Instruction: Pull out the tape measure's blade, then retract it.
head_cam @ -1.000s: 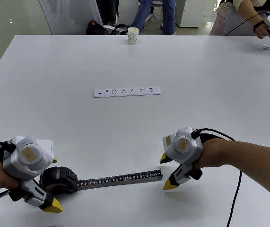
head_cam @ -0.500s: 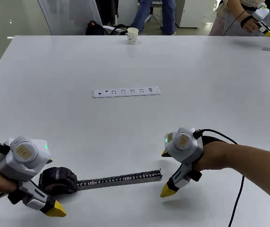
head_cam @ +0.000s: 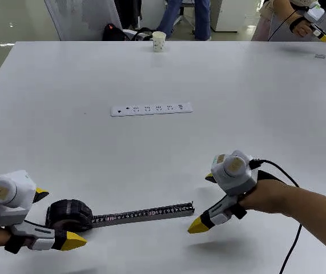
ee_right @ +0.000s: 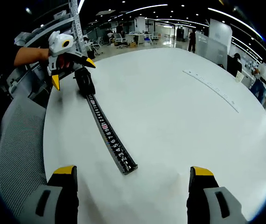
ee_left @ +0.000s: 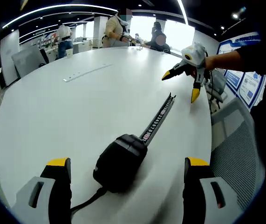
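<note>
Along the near edge of the desk (head_cam: 220, 85), the tape measure lies with its black case (head_cam: 69, 215) toward the near left corner. Its blade (head_cam: 143, 214) is drawn out flat to the right, roughly parallel to that edge.

Our left gripper (ee_left: 126, 162) has its jaws spread wide, one on either side of the case and touching neither flank. Our right gripper (head_cam: 204, 201) is also spread and grips nothing. The hooked end (ee_right: 127, 168) of the blade lies just ahead of it, between the lines of its jaws.

We judge the pulling-out done and the retraction to be the step in hand. To do it well, we should first close the left jaws squarely on the case's two broad sides, so the case cannot spin or skid toward the corner. The blade rests extended with nothing holding it, so we suppose a lock or friction is keeping it out. We cannot make out a lock button in these views.

The right jaws should pinch the blade lightly just behind the hook and feed it back in line with the case mouth. It should stay flat on the desk, so it neither kinks nor whips home.

The power strip (head_cam: 151, 109) sits well apart toward the middle of the desk and should not interfere.
</note>
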The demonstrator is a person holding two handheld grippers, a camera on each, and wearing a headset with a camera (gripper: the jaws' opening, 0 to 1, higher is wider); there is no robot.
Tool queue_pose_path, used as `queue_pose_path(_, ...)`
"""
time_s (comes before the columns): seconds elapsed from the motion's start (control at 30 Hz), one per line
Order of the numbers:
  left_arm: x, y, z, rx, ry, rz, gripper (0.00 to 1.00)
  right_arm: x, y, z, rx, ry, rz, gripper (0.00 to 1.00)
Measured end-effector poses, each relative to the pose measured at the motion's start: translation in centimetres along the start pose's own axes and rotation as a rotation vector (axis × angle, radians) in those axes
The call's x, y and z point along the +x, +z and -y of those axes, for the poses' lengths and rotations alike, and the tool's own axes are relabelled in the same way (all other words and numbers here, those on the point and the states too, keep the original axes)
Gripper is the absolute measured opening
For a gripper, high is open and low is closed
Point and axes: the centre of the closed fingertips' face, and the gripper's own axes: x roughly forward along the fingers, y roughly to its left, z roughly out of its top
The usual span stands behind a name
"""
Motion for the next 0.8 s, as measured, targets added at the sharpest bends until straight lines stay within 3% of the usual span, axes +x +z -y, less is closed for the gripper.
queue_pose_path(0.1,-0.3,-0.3,-0.2,-0.033,0.019,0.024,0.99,-0.6,0.1,0.1,0.070,-0.014,0.034,0.99)
queue_pose_path(0.17,-0.8,-0.4,0.0,-0.069,0.017,0.036,0.99,-1.0,-0.2,0.3,0.060,-0.037,0.049,0.99)
queue_pose_path(0.2,-1.0,0.1,0.1,-0.100,0.020,0.085,0.99,-1.2,-0.4,0.4,0.061,-0.056,0.053,0.99)
queue_pose_path(0.23,-1.2,0.3,0.0,-0.098,0.028,0.105,0.99,-1.5,-0.6,0.3,0.065,-0.056,0.056,0.99)
queue_pose_path(0.3,-1.6,-0.6,-0.4,-0.093,0.069,0.084,0.99,-2.1,-0.7,0.3,0.082,-0.074,0.088,0.99)
queue_pose_path(0.4,-2.0,-0.9,-0.5,-0.088,0.095,0.114,0.99,-2.9,-0.6,0.3,0.055,-0.097,0.143,0.99)
queue_pose_path(0.47,-2.5,-1.5,-0.8,-0.092,0.128,0.108,0.99,-3.6,-1.0,0.3,0.067,-0.114,0.158,0.99)
queue_pose_path(0.5,-2.6,-1.7,-0.7,-0.096,0.123,0.114,0.99,-3.8,-1.3,0.3,0.083,-0.117,0.161,0.99)
queue_pose_path(0.53,-2.8,-1.4,0.4,-0.130,0.081,0.147,0.99,-4.0,-1.8,0.2,0.089,-0.117,0.159,0.99)
queue_pose_path(0.63,-3.2,-2.0,0.9,-0.101,0.110,0.140,0.99,-4.8,-3.0,0.1,0.097,-0.141,0.148,0.99)
queue_pose_path(0.8,-3.7,-3.0,1.5,-0.107,0.140,0.136,0.99,-6.4,-4.6,0.5,0.128,-0.201,0.165,0.99)
